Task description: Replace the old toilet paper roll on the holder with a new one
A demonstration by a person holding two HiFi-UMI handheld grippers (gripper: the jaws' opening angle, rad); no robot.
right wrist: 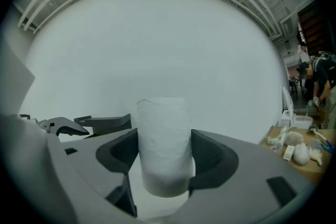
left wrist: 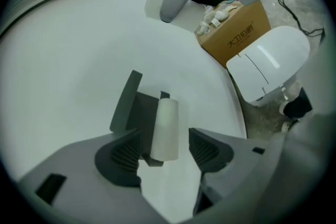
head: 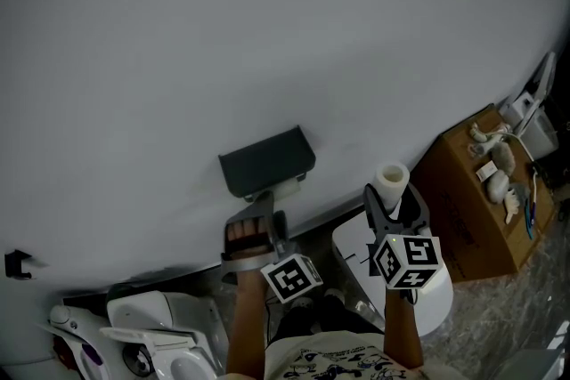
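A full white toilet paper roll [right wrist: 163,134] is clamped upright between the closed jaws of the right gripper [right wrist: 164,152], its top rising clear above the ribbed pads. In the head view it is held just right of and below the dark grey wall-mounted holder [head: 267,160], apart from it.

The left gripper [head: 263,209] is raised directly beneath the holder with its jaws spread wide. A thin, pale, nearly spent roll [left wrist: 165,126] is seen on the holder, lined up with the gap between the jaws. It is not gripped: bare wall is visible between it and the right-hand pad, while contact with the left-hand pad cannot be judged.

The holder is mounted on a plain white wall [head: 267,31], with open wall on all sides of it. Below and to the right, room is narrowed by a white rounded plastic fixture [left wrist: 270,60] and a brown cardboard box [head: 472,200] topped with small pale items; both are set on a speckled grey floor [head: 534,298]. The grippers are kept well apart from each other.
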